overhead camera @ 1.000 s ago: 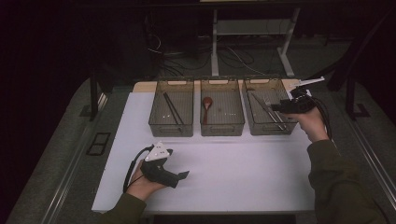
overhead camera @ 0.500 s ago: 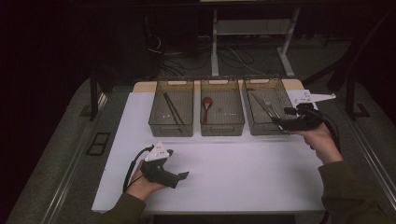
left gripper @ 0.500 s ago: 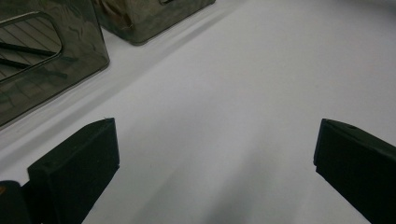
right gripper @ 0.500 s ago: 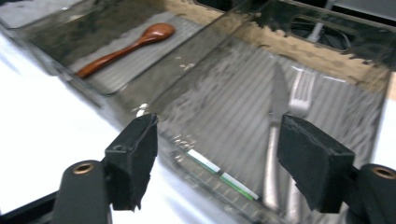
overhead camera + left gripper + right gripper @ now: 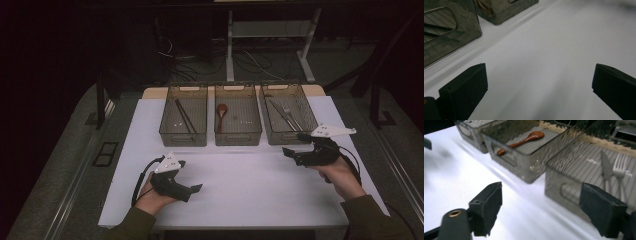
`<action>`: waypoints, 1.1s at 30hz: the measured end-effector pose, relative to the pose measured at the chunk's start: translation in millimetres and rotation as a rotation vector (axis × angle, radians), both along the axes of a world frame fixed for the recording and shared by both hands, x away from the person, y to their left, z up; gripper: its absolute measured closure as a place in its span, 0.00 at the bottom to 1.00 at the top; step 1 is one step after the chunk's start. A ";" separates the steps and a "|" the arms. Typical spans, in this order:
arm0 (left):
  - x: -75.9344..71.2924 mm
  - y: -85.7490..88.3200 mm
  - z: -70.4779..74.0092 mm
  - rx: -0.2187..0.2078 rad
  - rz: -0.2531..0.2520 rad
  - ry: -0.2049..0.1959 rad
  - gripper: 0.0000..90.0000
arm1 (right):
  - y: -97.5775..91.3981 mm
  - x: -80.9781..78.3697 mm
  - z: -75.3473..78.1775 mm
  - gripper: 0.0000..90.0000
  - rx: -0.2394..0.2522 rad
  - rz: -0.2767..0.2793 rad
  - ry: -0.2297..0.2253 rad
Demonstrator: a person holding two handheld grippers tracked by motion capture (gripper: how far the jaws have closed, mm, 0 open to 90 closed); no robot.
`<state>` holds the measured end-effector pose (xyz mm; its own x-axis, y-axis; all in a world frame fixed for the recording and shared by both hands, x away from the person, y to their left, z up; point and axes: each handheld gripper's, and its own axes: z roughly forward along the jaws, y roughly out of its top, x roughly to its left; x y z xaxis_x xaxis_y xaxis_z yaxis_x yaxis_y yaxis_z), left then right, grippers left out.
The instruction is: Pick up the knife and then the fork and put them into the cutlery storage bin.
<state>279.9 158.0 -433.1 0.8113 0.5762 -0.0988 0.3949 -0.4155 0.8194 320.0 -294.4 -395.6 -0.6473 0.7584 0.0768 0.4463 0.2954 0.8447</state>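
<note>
Right gripper (image 5: pixel 292 145) sits just in front of the right bin (image 5: pixel 280 134), jaws just been opening, nothing between them. Fork (image 5: pixel 621 173) and knife (image 5: pixel 606 168) lie inside, handles cut off. Left gripper (image 5: pixel 539 82) gapes wide over bare table (image 5: pixel 554 50).

Dim room, bright white table (image 5: pixel 240 190); close views soft and slightly blurred.

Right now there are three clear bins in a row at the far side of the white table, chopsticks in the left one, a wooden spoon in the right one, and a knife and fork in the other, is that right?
Not quite. The wooden spoon lies in the middle bin, not the right one; the high view shows it. The chopsticks are in the left bin, and the knife and fork share the right bin.
</note>
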 end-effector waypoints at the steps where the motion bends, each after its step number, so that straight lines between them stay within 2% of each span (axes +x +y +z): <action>1: -0.1 0.1 0.0 -0.001 0.000 0.000 0.00 | 0.8 -4.2 -3.4 0.19 -0.002 -0.004 -0.002; 7: -0.6 -0.1 0.4 -0.004 0.001 -0.002 0.00 | -1.4 -27.9 -19.2 0.19 0.017 0.019 0.003; 13: -0.6 0.0 0.5 -0.007 0.001 -0.007 0.00 | -6.3 -45.3 -30.2 0.19 0.048 0.011 -0.007; 15: -0.6 0.2 0.7 -0.008 -0.001 -0.008 0.00 | -6.8 -49.8 -34.0 0.19 0.060 0.007 0.004; 19: -0.8 0.6 0.6 -0.006 -0.004 -0.007 0.00 | -9.9 -56.1 -41.1 0.19 0.050 0.004 0.010; 21: -0.7 0.7 0.4 -0.005 -0.005 -0.006 0.00 | -10.9 -58.9 -43.8 0.19 0.028 -0.008 0.001; 27: -0.7 0.6 0.0 -0.006 -0.004 -0.011 0.00 | -16.5 -63.6 -44.5 0.19 0.034 -0.026 -0.005; 33: -0.2 1.4 0.0 -0.008 -0.001 -0.010 0.00 | -14.9 -62.6 -46.1 0.19 0.022 -0.016 -0.001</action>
<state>279.7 159.4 -433.1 0.8128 0.5747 -0.0951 0.3860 -0.4092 0.8268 257.5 -309.3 -441.6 -0.6350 0.7669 0.0933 0.4502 0.2692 0.8514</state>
